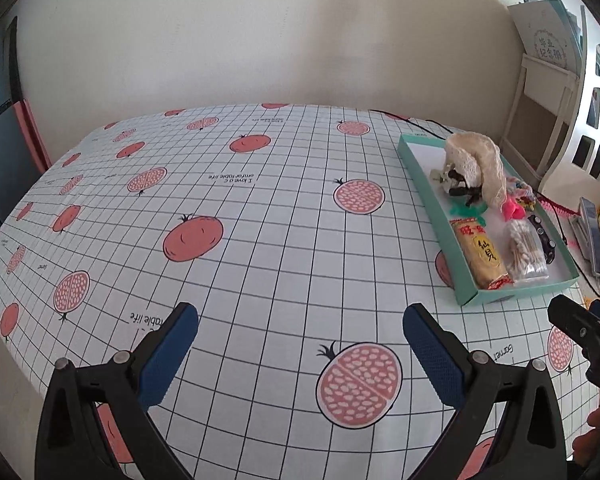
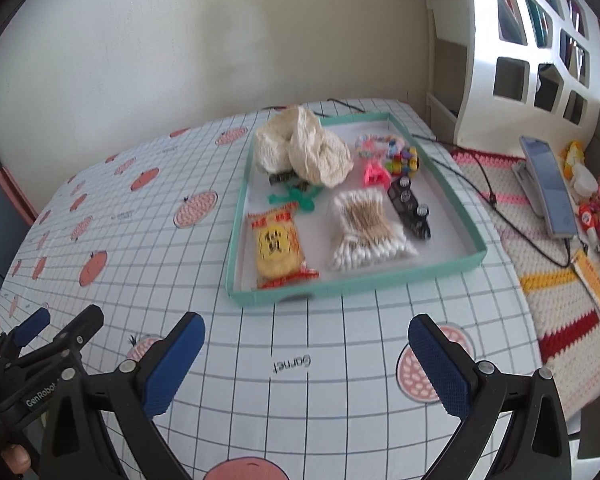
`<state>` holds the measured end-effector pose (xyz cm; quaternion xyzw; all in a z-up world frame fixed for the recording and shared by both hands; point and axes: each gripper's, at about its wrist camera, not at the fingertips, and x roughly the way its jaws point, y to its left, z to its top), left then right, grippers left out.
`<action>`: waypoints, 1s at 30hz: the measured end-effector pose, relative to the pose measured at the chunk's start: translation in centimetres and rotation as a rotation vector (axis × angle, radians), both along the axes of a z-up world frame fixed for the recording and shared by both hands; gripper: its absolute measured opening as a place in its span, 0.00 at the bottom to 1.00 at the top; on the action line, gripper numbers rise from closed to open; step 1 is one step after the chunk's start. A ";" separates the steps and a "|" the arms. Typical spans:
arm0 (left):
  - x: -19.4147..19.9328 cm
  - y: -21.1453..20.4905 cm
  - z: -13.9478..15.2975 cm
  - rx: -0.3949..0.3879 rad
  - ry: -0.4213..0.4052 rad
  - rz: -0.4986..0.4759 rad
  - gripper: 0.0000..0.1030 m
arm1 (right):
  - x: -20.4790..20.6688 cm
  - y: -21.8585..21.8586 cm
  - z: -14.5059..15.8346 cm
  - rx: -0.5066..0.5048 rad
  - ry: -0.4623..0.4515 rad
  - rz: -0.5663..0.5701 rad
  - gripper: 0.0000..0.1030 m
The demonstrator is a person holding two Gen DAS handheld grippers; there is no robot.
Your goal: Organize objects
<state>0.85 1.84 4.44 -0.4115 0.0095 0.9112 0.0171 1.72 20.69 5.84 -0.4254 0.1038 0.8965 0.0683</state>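
Observation:
A teal tray point(image 2: 440, 270) point(image 1: 426, 192) sits on the pomegranate-print tablecloth. It holds a cream crocheted item point(image 2: 304, 148) point(image 1: 478, 164), an orange snack packet point(image 2: 278, 246) point(image 1: 482, 254), a bag of cotton swabs point(image 2: 366, 230) point(image 1: 526, 252), a black device point(image 2: 410, 208), a pink hair clip point(image 2: 376, 174), a green item point(image 2: 300, 198) and a bead bracelet point(image 2: 402, 158). My left gripper point(image 1: 300, 346) is open and empty over bare cloth, left of the tray. My right gripper point(image 2: 306, 354) is open and empty, just in front of the tray.
A crocheted mat point(image 2: 540, 248) to the right of the tray carries a phone on a stand point(image 2: 548, 186), a black cable point(image 2: 512, 220) and small clutter point(image 2: 596, 216). A white lattice shelf point(image 2: 540, 40) stands behind it. The wall borders the table's far edge.

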 end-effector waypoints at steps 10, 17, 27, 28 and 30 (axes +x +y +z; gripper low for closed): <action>0.3 -1.1 -3.7 -0.007 -0.081 0.025 0.99 | 0.6 -0.5 -3.8 0.017 -0.057 -0.006 1.00; 0.6 -1.1 -4.7 -0.046 -0.091 0.028 0.99 | 0.6 -0.7 -5.3 0.043 -0.074 -0.015 1.00; 0.4 -1.4 -6.3 -0.035 -0.129 0.041 0.99 | 0.5 -0.8 -6.6 0.077 -0.092 -0.031 1.00; 0.4 -1.4 -6.2 -0.034 -0.128 0.041 0.99 | 0.5 -0.9 -6.6 0.083 -0.091 -0.031 1.00; 0.4 -1.4 -6.2 -0.031 -0.126 0.041 0.99 | 0.5 -0.9 -6.7 0.097 -0.090 -0.039 1.00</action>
